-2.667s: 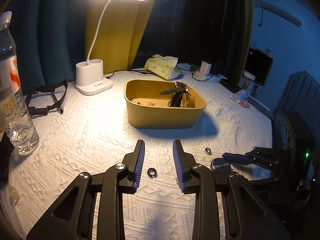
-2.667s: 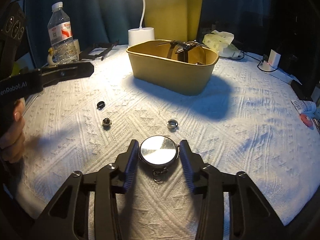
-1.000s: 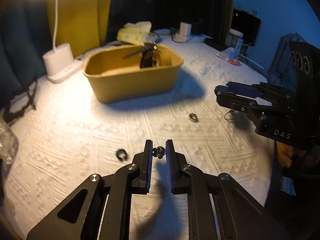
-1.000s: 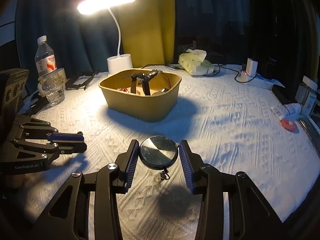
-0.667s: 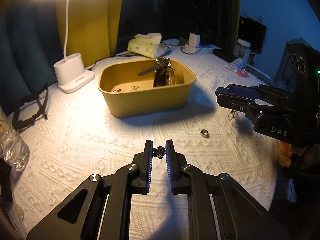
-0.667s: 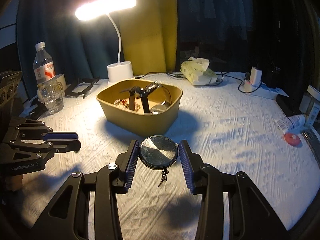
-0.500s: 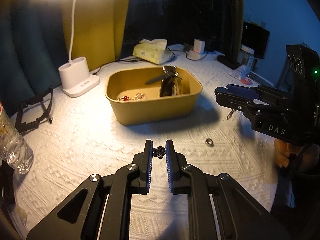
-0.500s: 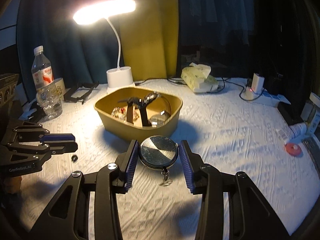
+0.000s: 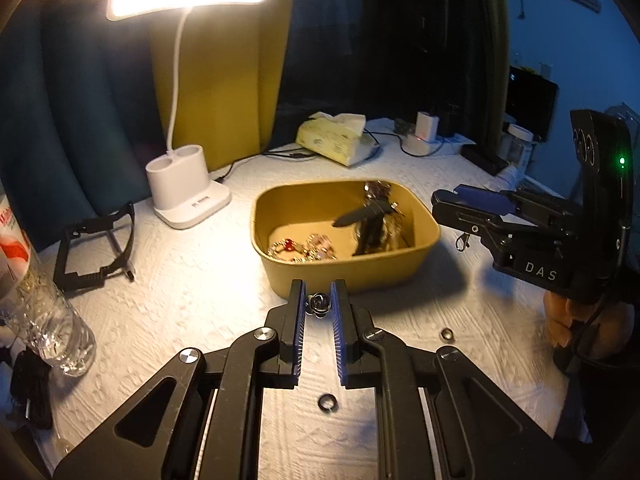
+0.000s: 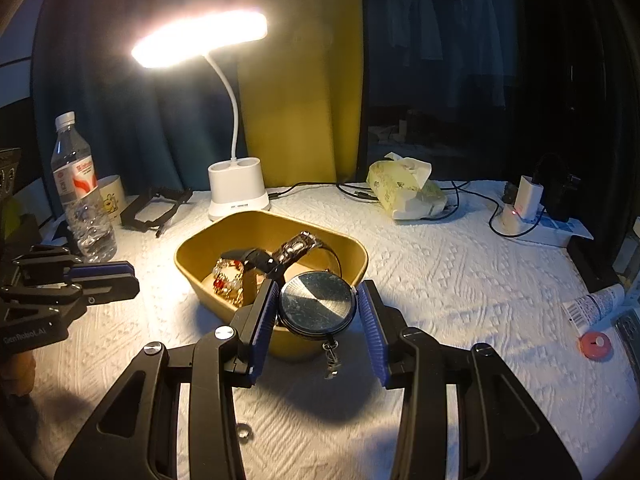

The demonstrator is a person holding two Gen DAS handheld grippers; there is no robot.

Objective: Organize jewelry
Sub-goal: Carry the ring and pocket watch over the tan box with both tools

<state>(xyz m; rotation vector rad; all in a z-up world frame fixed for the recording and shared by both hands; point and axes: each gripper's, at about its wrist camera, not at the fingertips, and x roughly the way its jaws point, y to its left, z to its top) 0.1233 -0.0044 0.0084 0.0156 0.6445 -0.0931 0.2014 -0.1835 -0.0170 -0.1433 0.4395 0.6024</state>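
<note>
My left gripper (image 9: 319, 298) is shut on a small silver ring (image 9: 319, 304), held above the cloth just short of the yellow box (image 9: 348, 276). My right gripper (image 10: 318, 300) is shut on a round pocket watch (image 10: 318, 307) whose clasp (image 10: 331, 356) dangles below, at the near rim of the yellow box (image 10: 356, 252). The box holds watches with dark straps (image 10: 296, 250) and beaded jewelry (image 10: 228, 280). A dark ring (image 9: 327, 401) and a silver ring (image 9: 446, 334) lie on the cloth. In the left wrist view the right gripper (image 9: 472, 210) hangs to the right of the box.
A lit white desk lamp (image 9: 186, 196) stands behind the box. A water bottle (image 10: 82, 200) and a mug (image 10: 110, 198) stand at the left, with a black strap (image 9: 94, 244) nearby. A tissue pack (image 10: 404, 192), a charger (image 10: 524, 204) and cables lie at the back right. A red disc (image 10: 596, 346) lies far right.
Both grippers have risen and moved toward the yellow box, each keeping its hold. The box now looks nearer and its contents show from above.
</note>
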